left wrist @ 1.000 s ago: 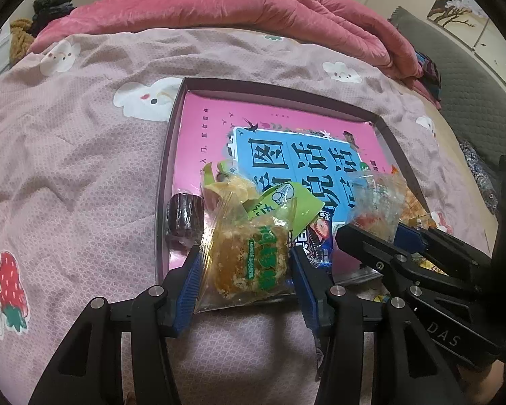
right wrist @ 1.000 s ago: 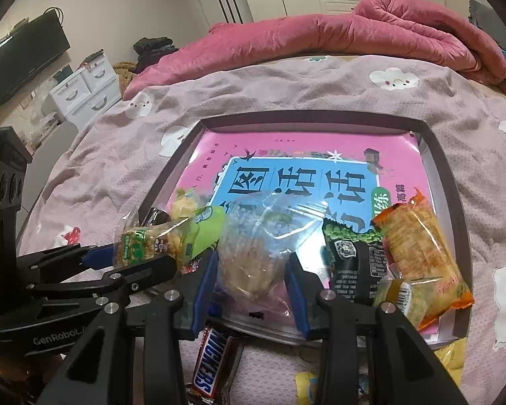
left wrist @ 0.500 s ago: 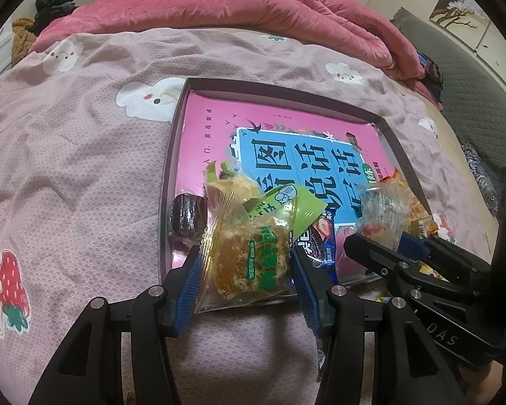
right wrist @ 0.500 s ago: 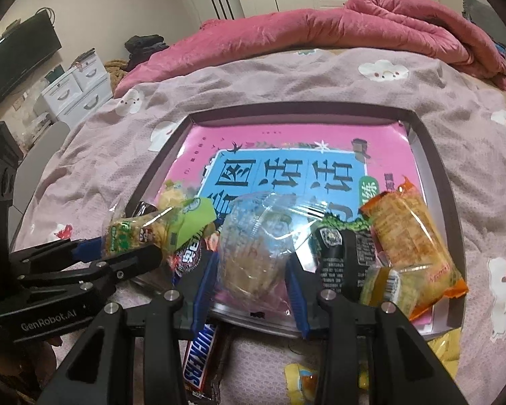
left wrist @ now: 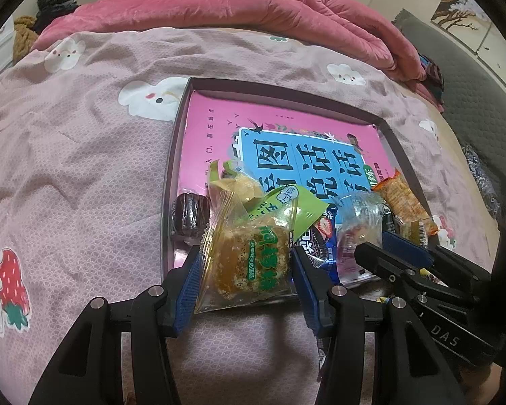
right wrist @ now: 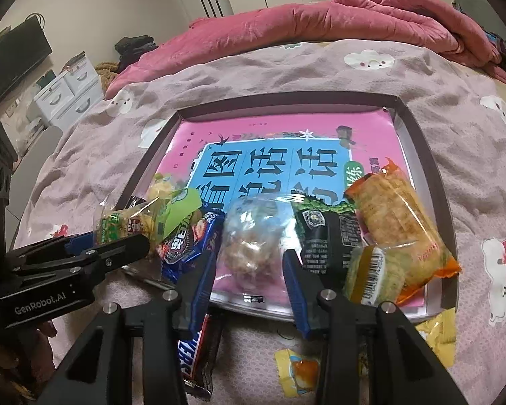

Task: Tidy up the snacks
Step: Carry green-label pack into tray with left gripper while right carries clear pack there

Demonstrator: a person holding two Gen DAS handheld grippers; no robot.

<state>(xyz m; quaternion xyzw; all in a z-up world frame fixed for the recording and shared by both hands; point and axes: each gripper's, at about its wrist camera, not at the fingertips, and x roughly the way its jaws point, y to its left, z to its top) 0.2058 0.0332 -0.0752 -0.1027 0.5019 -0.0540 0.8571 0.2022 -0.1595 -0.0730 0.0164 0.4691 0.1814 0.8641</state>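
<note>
My left gripper (left wrist: pixel 244 270) is shut on a clear packet of golden cake with green print (left wrist: pixel 249 260), held over the near left corner of the dark tray (left wrist: pixel 175 155). My right gripper (right wrist: pixel 249 266) is shut on a clear packet of pale puffed snack (right wrist: pixel 253 236), held over the tray's near edge (right wrist: pixel 435 175). Each gripper shows in the other's view: the left (right wrist: pixel 118 243), the right (left wrist: pixel 377 243). In the tray lie a blue Oreo pack (right wrist: pixel 189 246), a black packet (right wrist: pixel 327 236), an orange packet (right wrist: pixel 394 222) and a dark round cake (left wrist: pixel 189 216).
A pink and blue book (right wrist: pixel 286 162) lines the tray. On the pink bedsheet (left wrist: pixel 67 168) in front lie a Snickers bar (right wrist: pixel 195 354) and yellow packets (right wrist: pixel 297 368). A red quilt (right wrist: pixel 320 23) is heaped at the far side.
Both grippers have moved a little forward over the tray's near edge, each still holding its packet. The right view has shifted right, so the Oreo pack shows between the grippers.
</note>
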